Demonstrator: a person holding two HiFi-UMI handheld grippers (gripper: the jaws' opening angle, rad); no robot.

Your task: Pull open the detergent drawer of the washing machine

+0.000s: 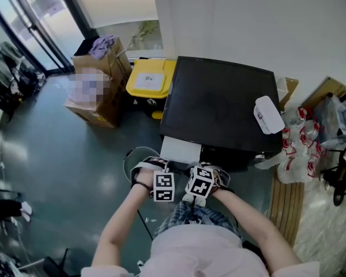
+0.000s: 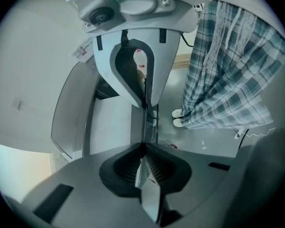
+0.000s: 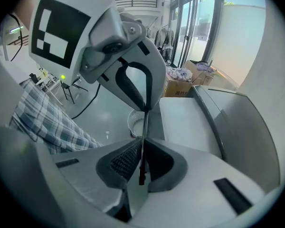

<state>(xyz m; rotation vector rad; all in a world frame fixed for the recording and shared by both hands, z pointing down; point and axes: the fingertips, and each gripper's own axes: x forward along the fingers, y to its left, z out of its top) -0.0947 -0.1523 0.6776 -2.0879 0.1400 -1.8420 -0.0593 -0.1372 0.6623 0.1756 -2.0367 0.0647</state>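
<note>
Detergent drawer [image 1: 180, 149] shows from the head view as a plain white, flat-topped rectangle. It juts from the front left corner of the black-topped washing machine [image 1: 219, 105], so it seems to stand pulled out, though its inside cannot be made out from above. It lies just ahead of both grippers, which hang close side by side and point steeply down. The left gripper [image 2: 143, 126] has its jaws pressed together, with nothing I can make out between the ribbed pads. The right gripper [image 3: 144, 125] is likewise closed tight on itself, the pale drawer panel just to one side of it. A white round basket [image 3: 134, 122] sits on the grey floor [image 1: 63, 154] near the drawer.
</note>
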